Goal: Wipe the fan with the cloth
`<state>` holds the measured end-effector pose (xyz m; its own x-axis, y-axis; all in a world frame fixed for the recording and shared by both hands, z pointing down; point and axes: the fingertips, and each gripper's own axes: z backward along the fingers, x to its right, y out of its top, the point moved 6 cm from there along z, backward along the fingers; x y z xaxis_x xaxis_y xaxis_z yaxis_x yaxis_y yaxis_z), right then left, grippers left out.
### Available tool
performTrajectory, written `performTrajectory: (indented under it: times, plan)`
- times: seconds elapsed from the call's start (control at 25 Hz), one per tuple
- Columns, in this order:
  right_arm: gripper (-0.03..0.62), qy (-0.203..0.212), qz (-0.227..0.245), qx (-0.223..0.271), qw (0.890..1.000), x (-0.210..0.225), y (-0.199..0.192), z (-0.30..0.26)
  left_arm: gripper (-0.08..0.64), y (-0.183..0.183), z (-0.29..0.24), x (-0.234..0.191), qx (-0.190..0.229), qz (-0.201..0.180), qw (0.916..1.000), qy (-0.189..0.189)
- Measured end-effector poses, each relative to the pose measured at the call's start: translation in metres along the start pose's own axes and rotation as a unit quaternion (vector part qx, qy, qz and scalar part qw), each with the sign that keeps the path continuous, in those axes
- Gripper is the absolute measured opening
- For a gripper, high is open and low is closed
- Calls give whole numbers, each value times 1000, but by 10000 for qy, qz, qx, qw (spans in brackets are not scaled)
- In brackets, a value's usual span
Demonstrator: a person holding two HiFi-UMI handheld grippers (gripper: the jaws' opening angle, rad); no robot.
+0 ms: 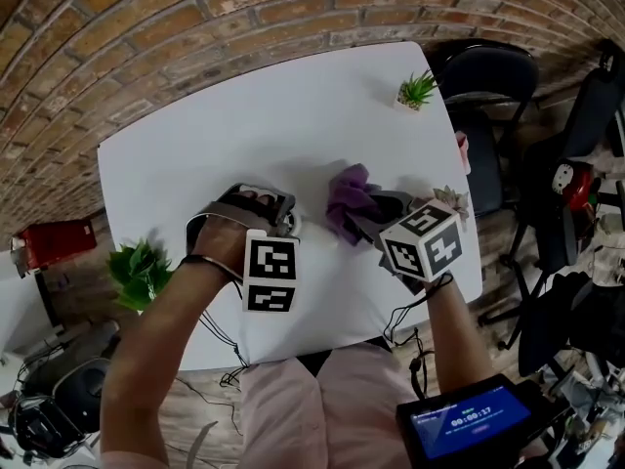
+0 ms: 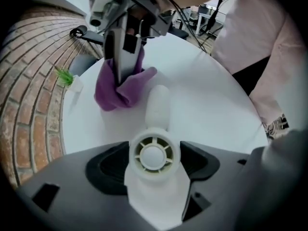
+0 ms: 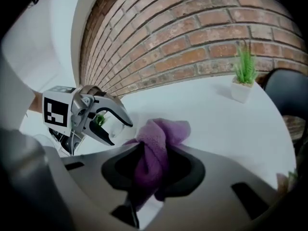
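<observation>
Two tools in my hands. Left hand-held gripper (image 2: 153,158) points down, jaws clamped wide on hub of white fan (image 2: 158,105), which sits on near half of white desk (image 1: 293,115). Right hand-held gripper (image 3: 151,172) pinches purple cloth (image 3: 161,134); bunched fold sticks out past jaws. Cloth hangs just right of fan, beside one blade; contact unclear.

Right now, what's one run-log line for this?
left gripper: shut on fan | right gripper: shut on cloth | cloth: beside fan blade
</observation>
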<state>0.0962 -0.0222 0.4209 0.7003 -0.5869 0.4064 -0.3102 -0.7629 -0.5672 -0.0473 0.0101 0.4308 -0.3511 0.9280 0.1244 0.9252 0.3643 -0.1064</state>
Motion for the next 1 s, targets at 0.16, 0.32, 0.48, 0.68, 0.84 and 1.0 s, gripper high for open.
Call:
performTrajectory:
  times: [0.16,0.32,0.48,0.68,0.84,1.0]
  plan:
    - [110,44,433,-56,9990,-13,9,-13,337,3,0,2,-55,-397,9992,-29]
    - [110,215,302,101,9993,-24,13,-26,337,5,-1,3,-76,-511,9987,-51]
    - [110,416,365,-92,9984,-33,12,-40,337,5,-1,3,-69,-500,9987,-58]
    - [109,445,919,-582,9931,-41,12,-45,341,4,-3,4,-173,-421,9990,5]
    - [106,396,1177,-856,9886,-41,9,-44,342,4,-5,3,-277,-420,9987,19]
    - [105,359,1098,-887,9893,-36,0,-37,344,4,-4,3,-267,-315,9991,89]
